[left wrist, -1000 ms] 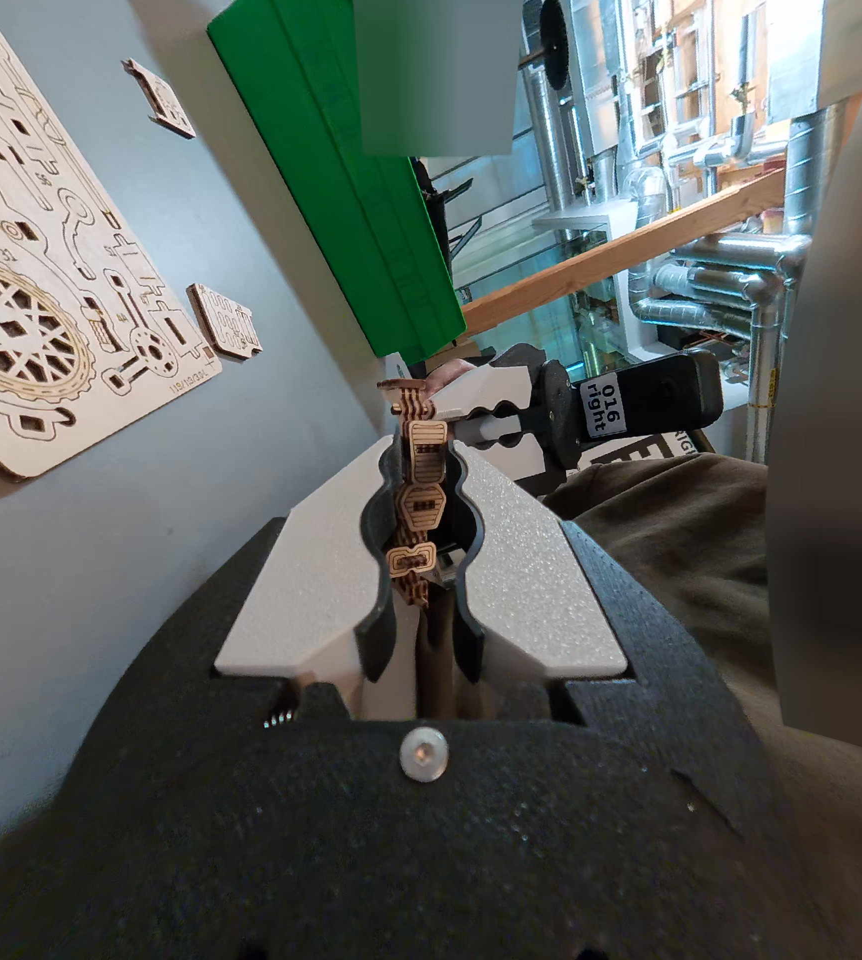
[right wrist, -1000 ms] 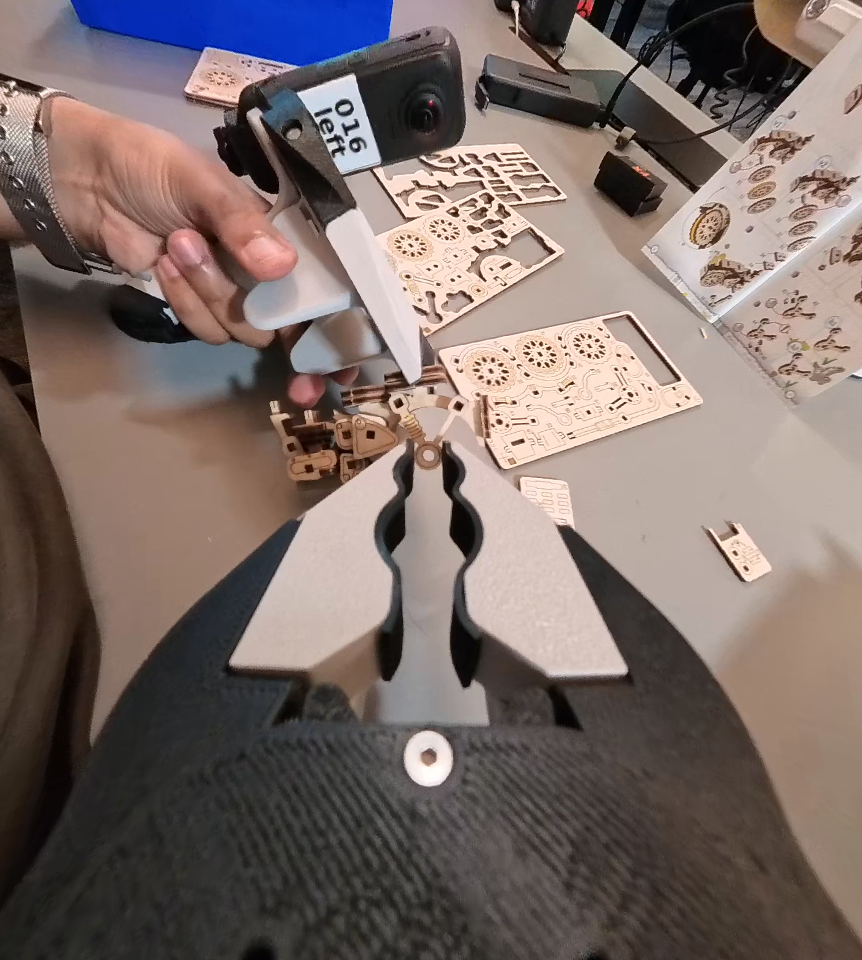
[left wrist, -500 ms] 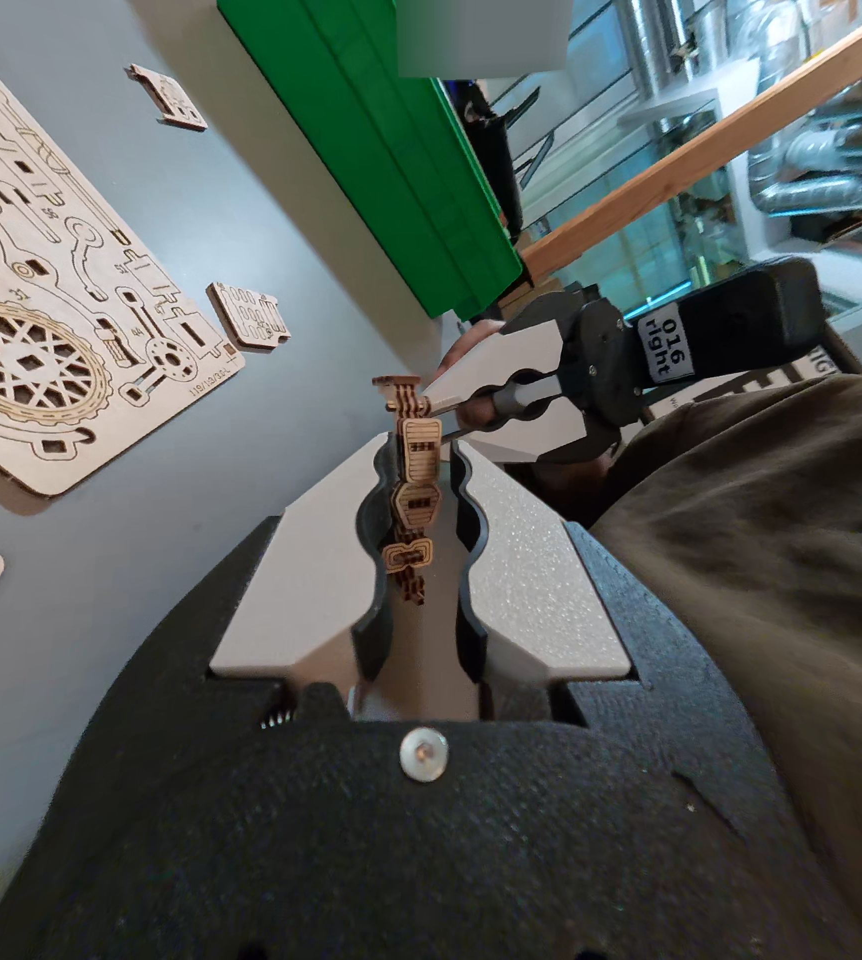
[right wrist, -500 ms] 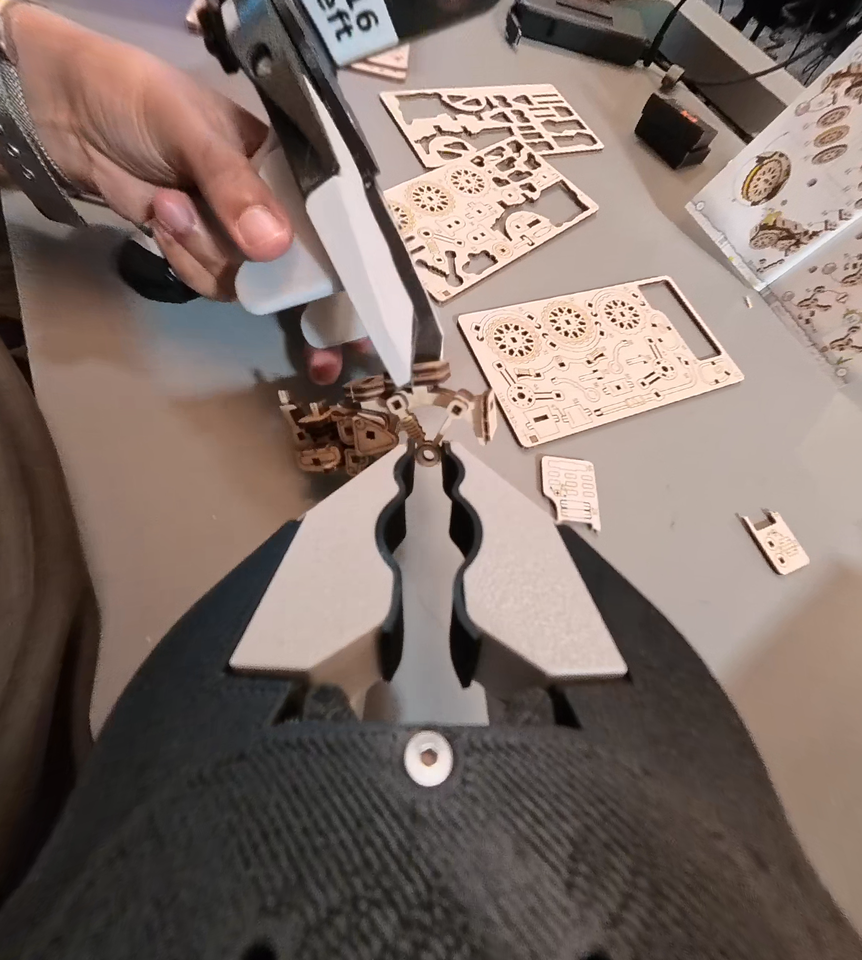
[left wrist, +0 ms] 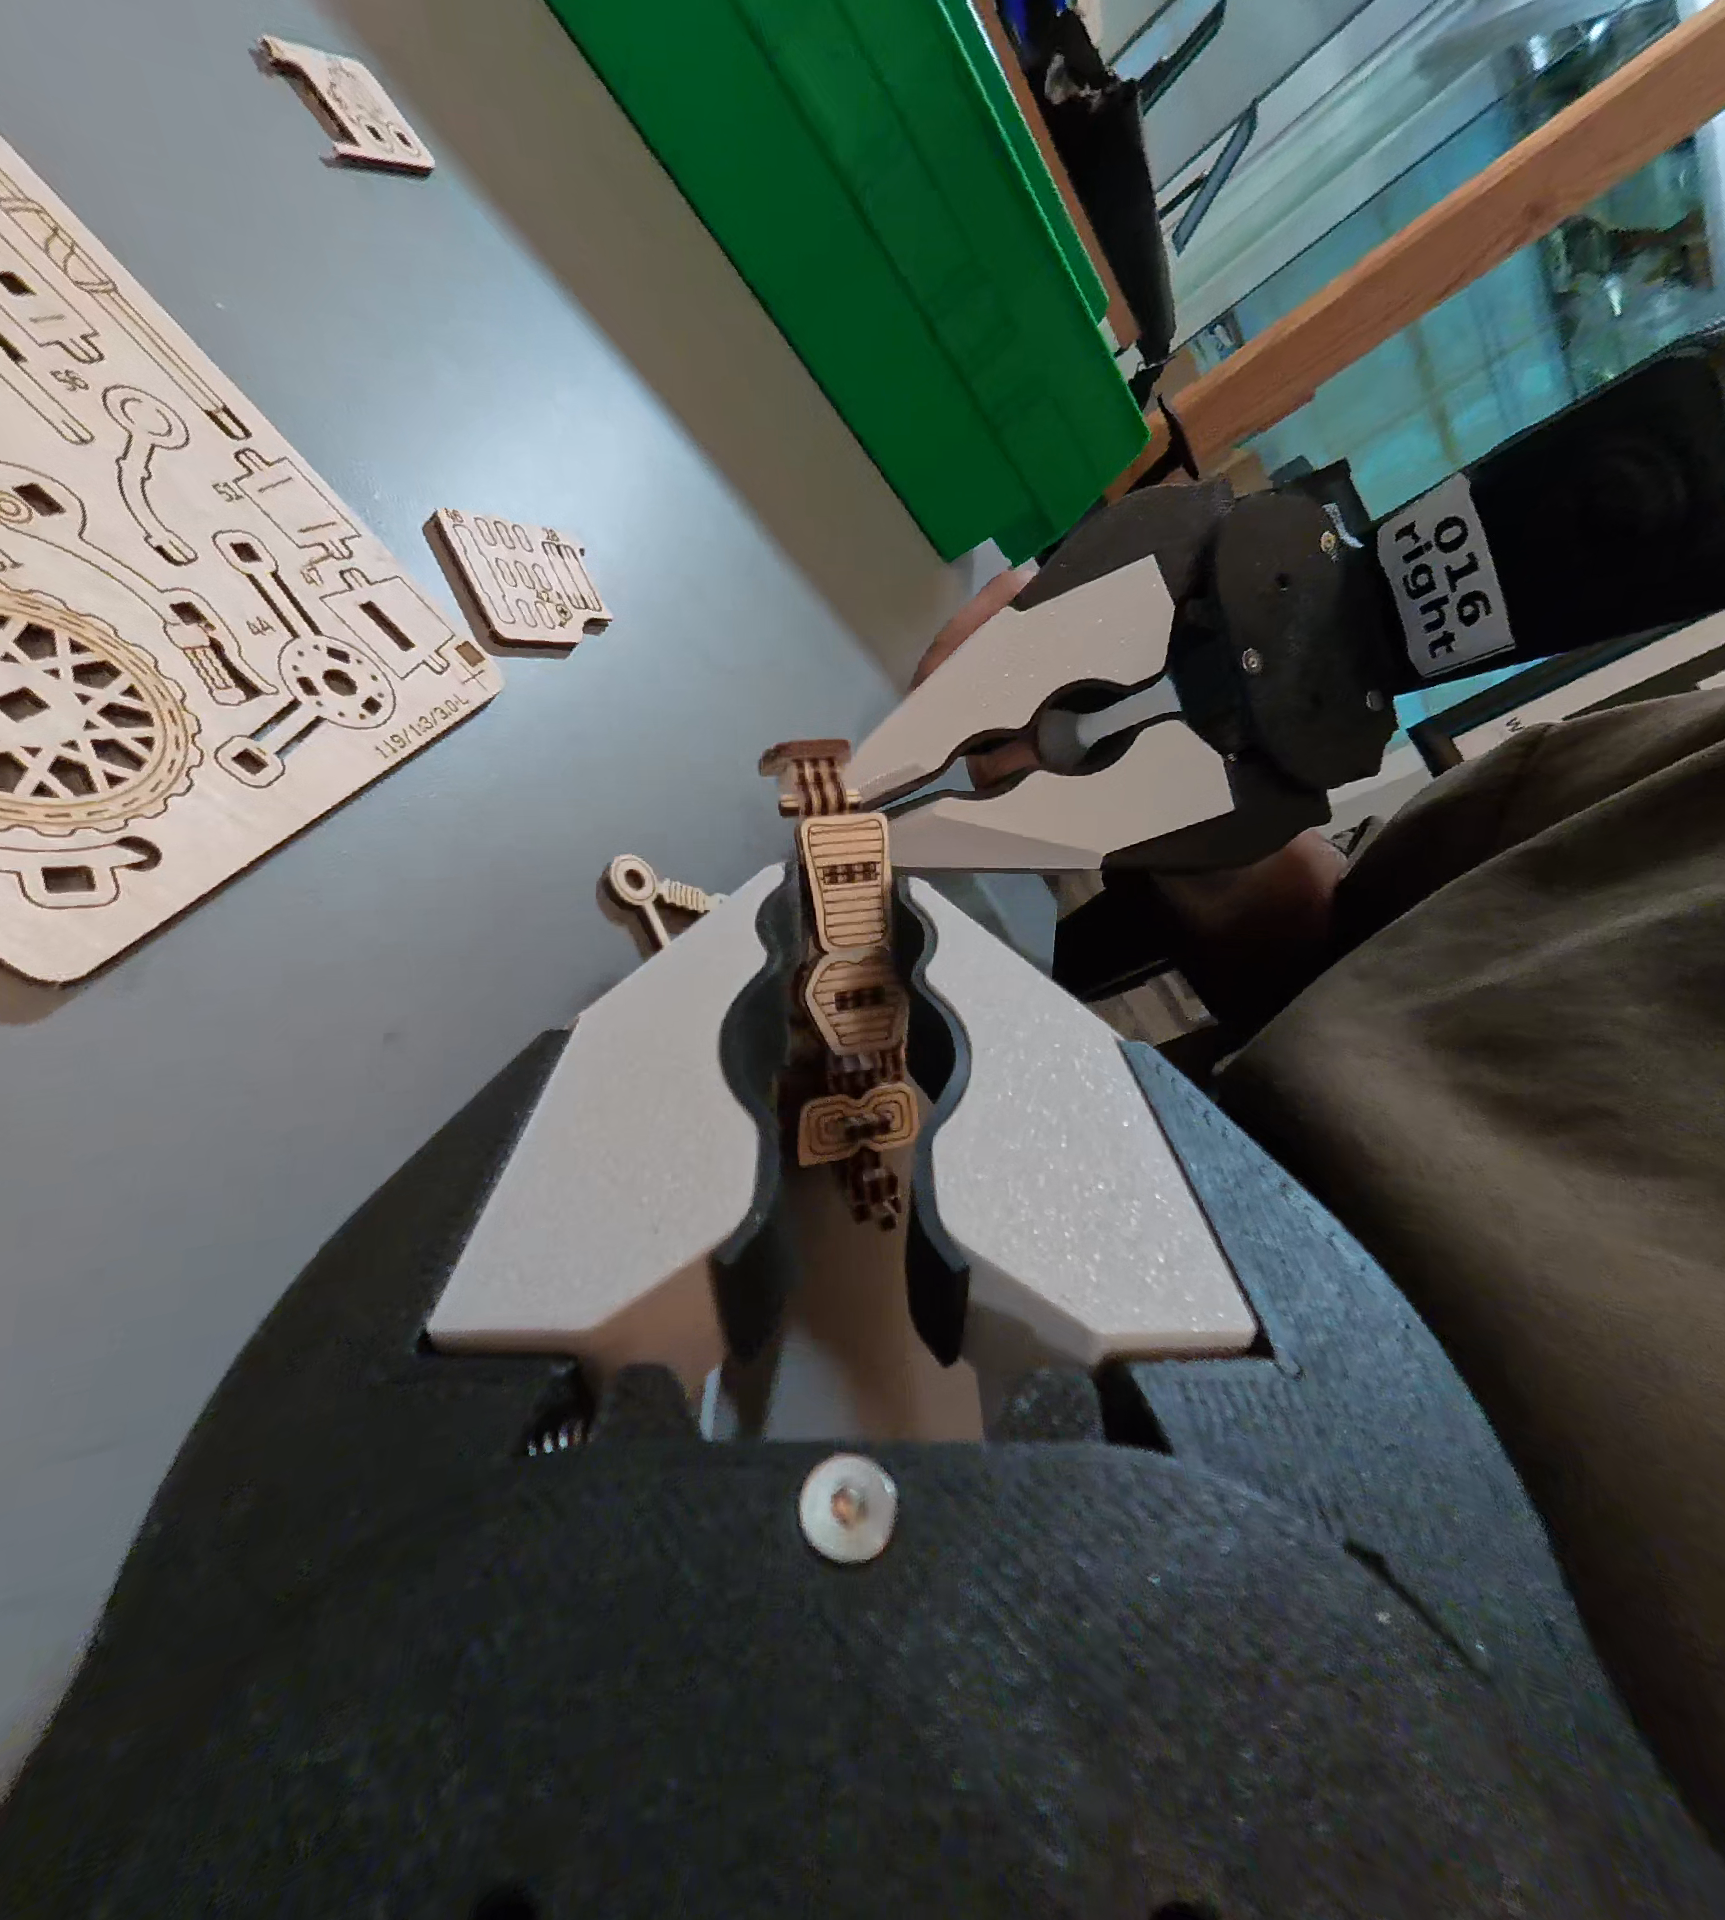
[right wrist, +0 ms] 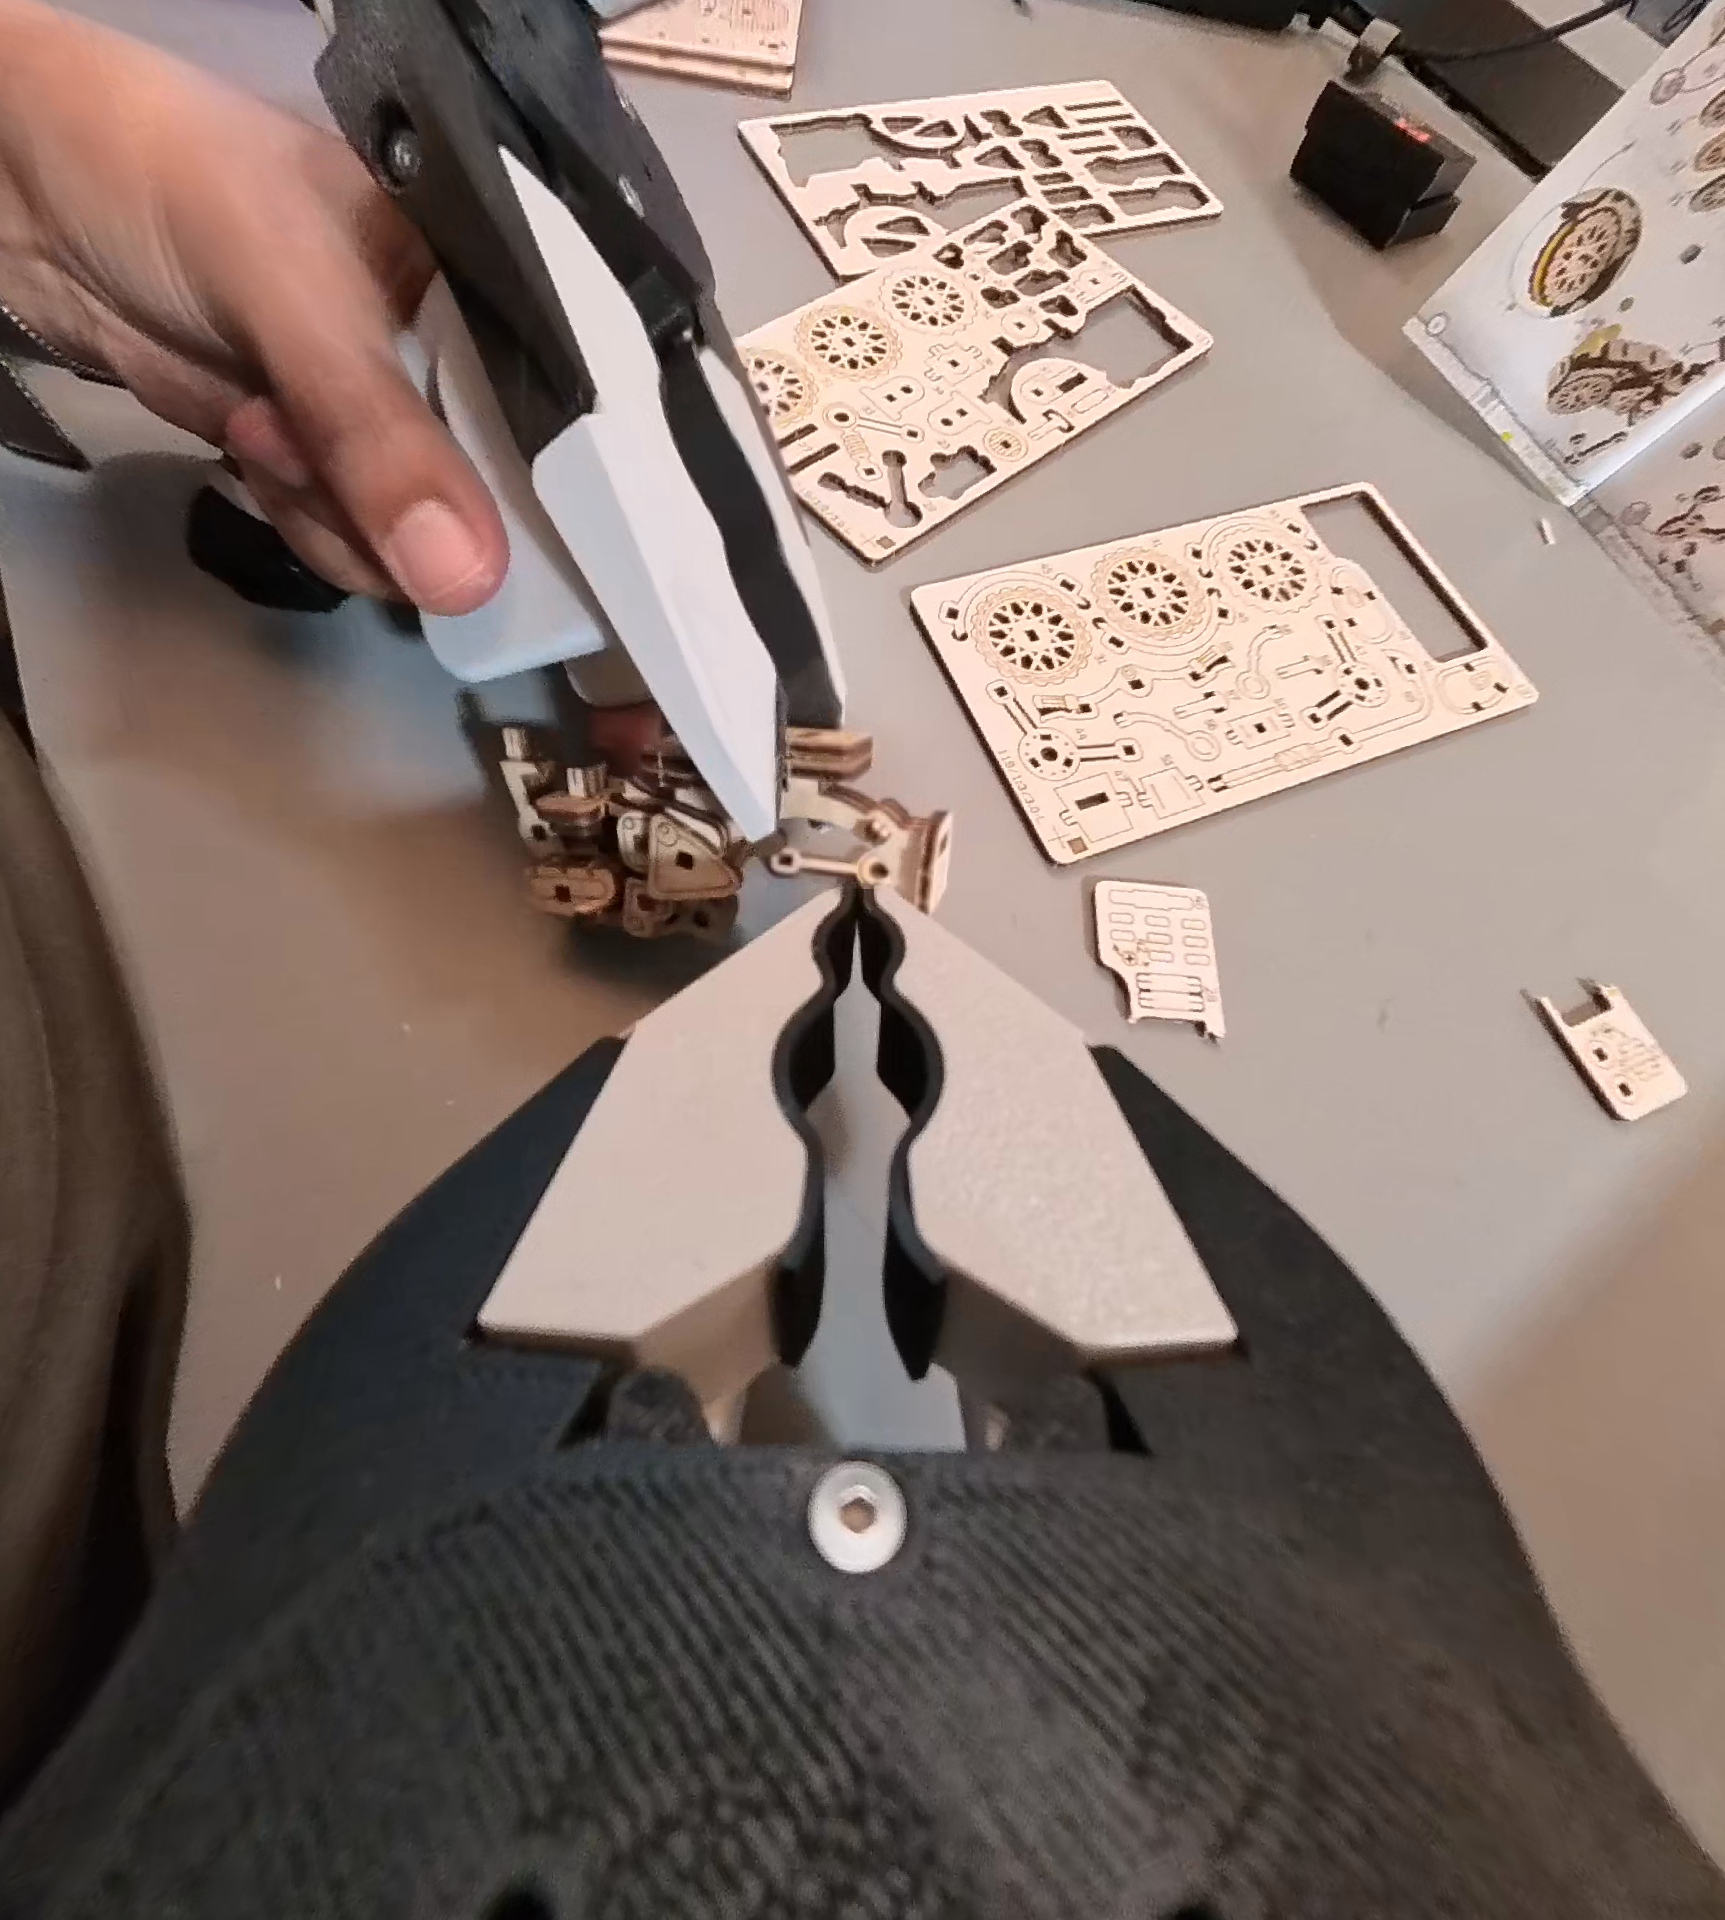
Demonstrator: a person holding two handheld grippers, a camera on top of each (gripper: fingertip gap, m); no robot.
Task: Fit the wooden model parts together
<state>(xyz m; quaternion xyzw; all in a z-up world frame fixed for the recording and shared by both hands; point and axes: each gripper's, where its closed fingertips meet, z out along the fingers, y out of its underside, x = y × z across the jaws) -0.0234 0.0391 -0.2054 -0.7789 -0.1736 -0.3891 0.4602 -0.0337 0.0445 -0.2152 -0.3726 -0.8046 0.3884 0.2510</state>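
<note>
My left gripper (left wrist: 842, 894) is shut on a partly built wooden model (left wrist: 842, 1008), which stands upright between its fingers. In the right wrist view the left gripper (right wrist: 796, 769) reaches down from the upper left, with the model (right wrist: 629, 842) under its tips just above the grey table (right wrist: 1357, 1299). My right gripper (right wrist: 853, 904) is shut, and its tips pinch the thin linkage at the model's front end. It enters the left wrist view from the right (left wrist: 863, 805) and touches the model's layered top. A ring-ended lever (right wrist: 791, 860) sticks out beside the tips and also shows in the left wrist view (left wrist: 634, 883).
Laser-cut part sheets (right wrist: 1222, 665) (right wrist: 951, 384) (right wrist: 983, 156) lie beyond the model, with two loose small pieces (right wrist: 1159, 956) (right wrist: 1606, 1049) to the right. An instruction booklet (right wrist: 1668, 260) and a black box (right wrist: 1377, 177) are far right. A green bin (left wrist: 889, 260) stands at the table edge. My two grippers' fingertips are within a few centimetres of each other.
The right jaws have closed further. The ring lever that sat between their tips now sticks out to the side. The left gripper has come closer and lower over the model.
</note>
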